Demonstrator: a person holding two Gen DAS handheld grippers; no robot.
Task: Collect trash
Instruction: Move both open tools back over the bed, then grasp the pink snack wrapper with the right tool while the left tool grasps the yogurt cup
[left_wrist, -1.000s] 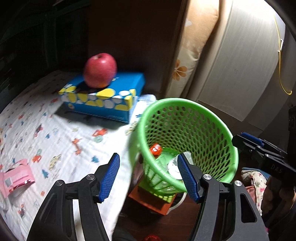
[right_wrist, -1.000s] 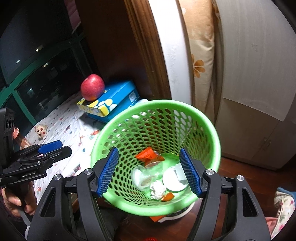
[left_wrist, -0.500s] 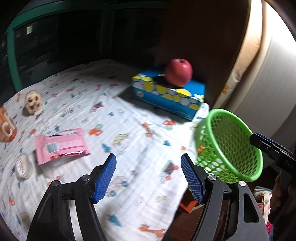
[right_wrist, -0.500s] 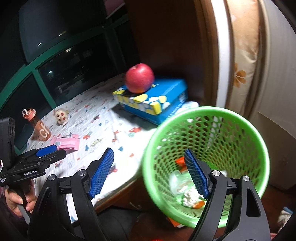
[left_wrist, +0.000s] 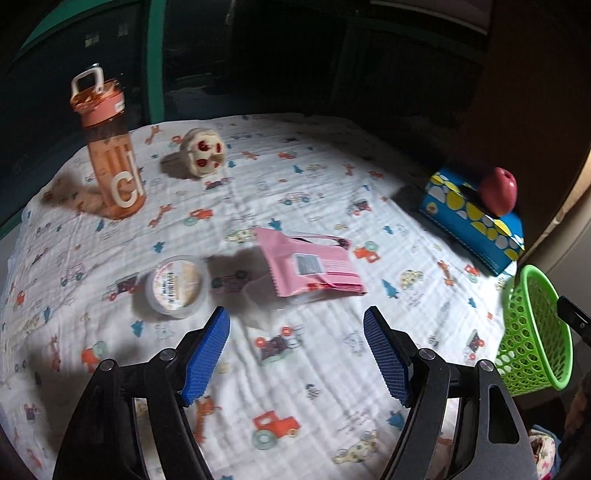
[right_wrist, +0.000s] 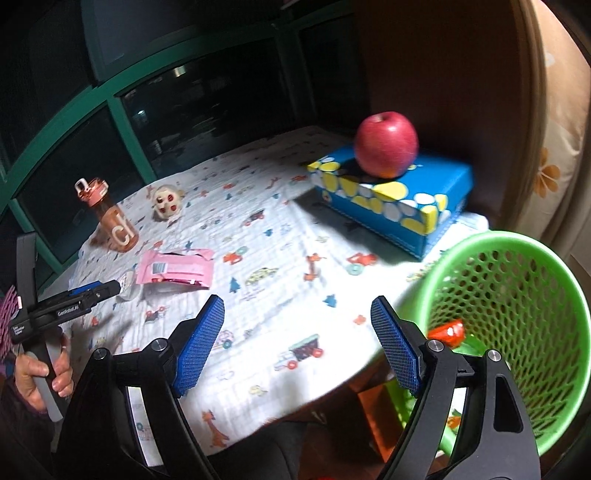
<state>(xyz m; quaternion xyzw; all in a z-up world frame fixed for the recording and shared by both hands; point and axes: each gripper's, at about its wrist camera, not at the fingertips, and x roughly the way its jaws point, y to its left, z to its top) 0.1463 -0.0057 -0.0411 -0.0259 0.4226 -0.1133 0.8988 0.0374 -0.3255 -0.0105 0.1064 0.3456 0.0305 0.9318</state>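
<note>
Pink snack wrapper (left_wrist: 314, 264) lies at centre frame on the printed cloth of the surface (left_wrist: 332, 369), with a small round lidded cup (left_wrist: 176, 286) just to its left. Left gripper (left_wrist: 295, 352) hangs above the cloth, jaws wide and empty. Right gripper (right_wrist: 297, 345) is equally wide, empty, beside the green mesh basket (right_wrist: 524, 258) at lower right, which holds scraps.

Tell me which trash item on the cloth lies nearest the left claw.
The round lidded cup, just ahead of the left claw, near its left finger. The pink wrapper lies farther out, toward the middle.
</note>
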